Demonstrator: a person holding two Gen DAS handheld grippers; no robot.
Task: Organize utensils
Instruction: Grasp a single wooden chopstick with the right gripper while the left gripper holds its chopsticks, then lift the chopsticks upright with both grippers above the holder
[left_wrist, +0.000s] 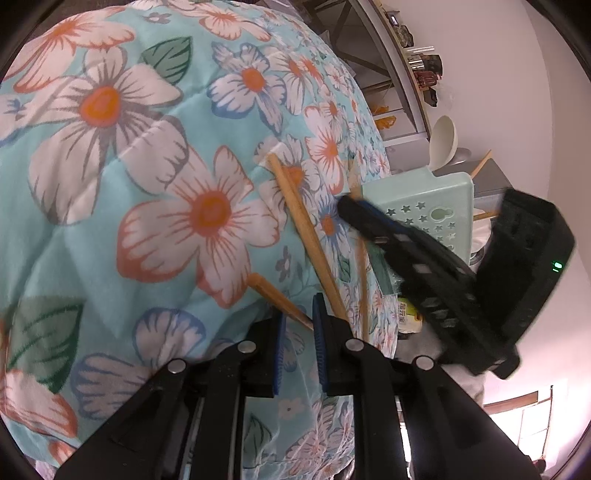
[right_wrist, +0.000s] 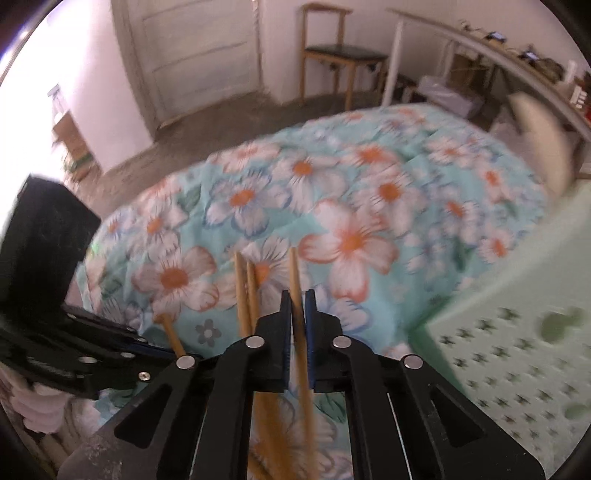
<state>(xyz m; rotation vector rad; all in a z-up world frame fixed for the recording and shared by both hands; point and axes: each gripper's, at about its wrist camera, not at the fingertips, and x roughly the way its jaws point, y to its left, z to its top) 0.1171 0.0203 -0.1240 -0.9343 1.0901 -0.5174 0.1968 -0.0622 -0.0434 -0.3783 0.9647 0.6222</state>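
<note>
Wooden chopsticks lie on a floral turquoise cloth. In the left wrist view my left gripper (left_wrist: 300, 314) is nearly shut on the end of one chopstick (left_wrist: 275, 293); a second chopstick (left_wrist: 303, 229) runs past its right finger. My right gripper (left_wrist: 345, 206) reaches in from the right, near the mint green utensil holder (left_wrist: 428, 206). In the right wrist view my right gripper (right_wrist: 297, 295) is shut on one chopstick (right_wrist: 297, 295); two more chopsticks (right_wrist: 245, 291) lie just left of it. My left gripper (right_wrist: 162, 345) comes in from the left, on a chopstick end (right_wrist: 170, 330).
A cream ladle (left_wrist: 443, 138) and chopstick tips stick out of the holder. The holder's perforated wall (right_wrist: 517, 332) fills the right of the right wrist view. A wooden chair (right_wrist: 332, 55), a door and a white table stand behind the cloth-covered surface (right_wrist: 351, 177).
</note>
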